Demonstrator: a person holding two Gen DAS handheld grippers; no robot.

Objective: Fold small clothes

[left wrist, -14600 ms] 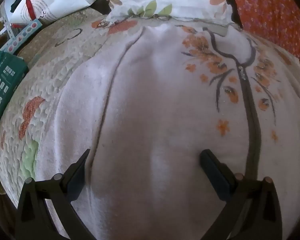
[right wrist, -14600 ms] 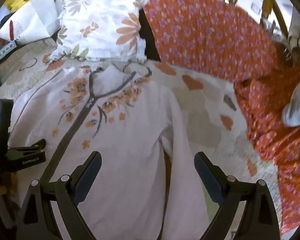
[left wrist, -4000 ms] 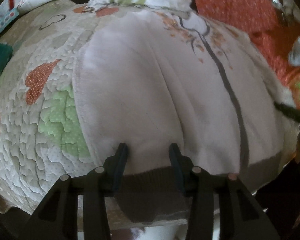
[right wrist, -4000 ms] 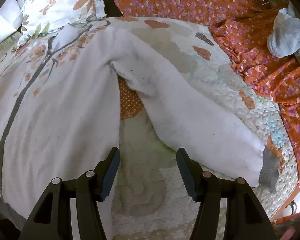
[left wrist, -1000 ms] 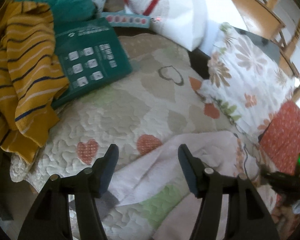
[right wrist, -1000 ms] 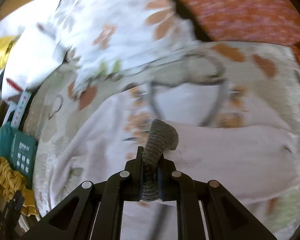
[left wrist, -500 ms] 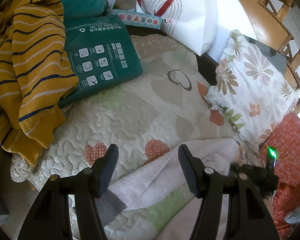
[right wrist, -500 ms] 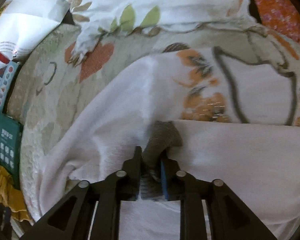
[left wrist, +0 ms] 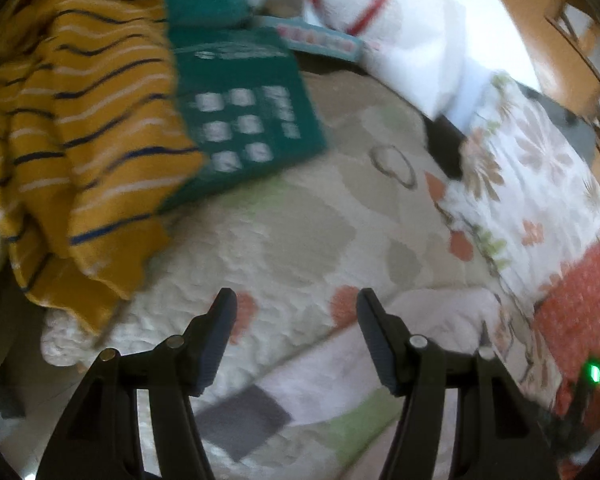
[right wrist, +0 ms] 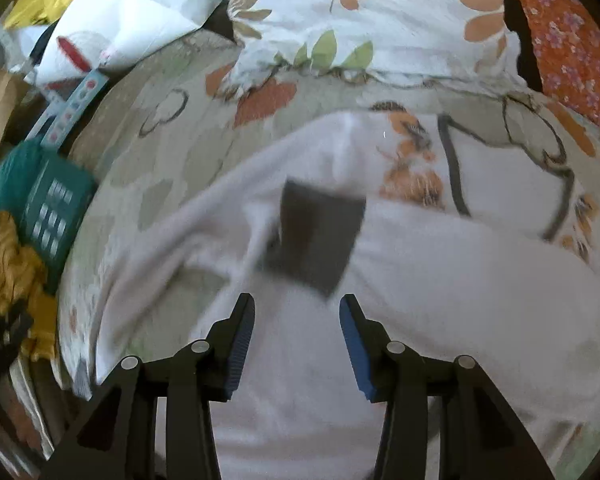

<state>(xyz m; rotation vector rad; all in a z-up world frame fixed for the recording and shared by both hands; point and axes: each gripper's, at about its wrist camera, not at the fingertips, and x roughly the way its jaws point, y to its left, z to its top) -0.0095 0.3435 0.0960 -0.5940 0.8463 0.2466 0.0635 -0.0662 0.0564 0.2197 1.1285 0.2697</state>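
Right gripper [right wrist: 296,320] jaws just opening, apparently clear of grey cuff [right wrist: 320,236]

one white sweater [right wrist: 440,288], two grey cuffs [right wrist: 320,236]

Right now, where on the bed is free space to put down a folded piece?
Bare quilt lies between the green box, the floral pillow and the white jacket. The side with the yellow striped cloth is crowded.
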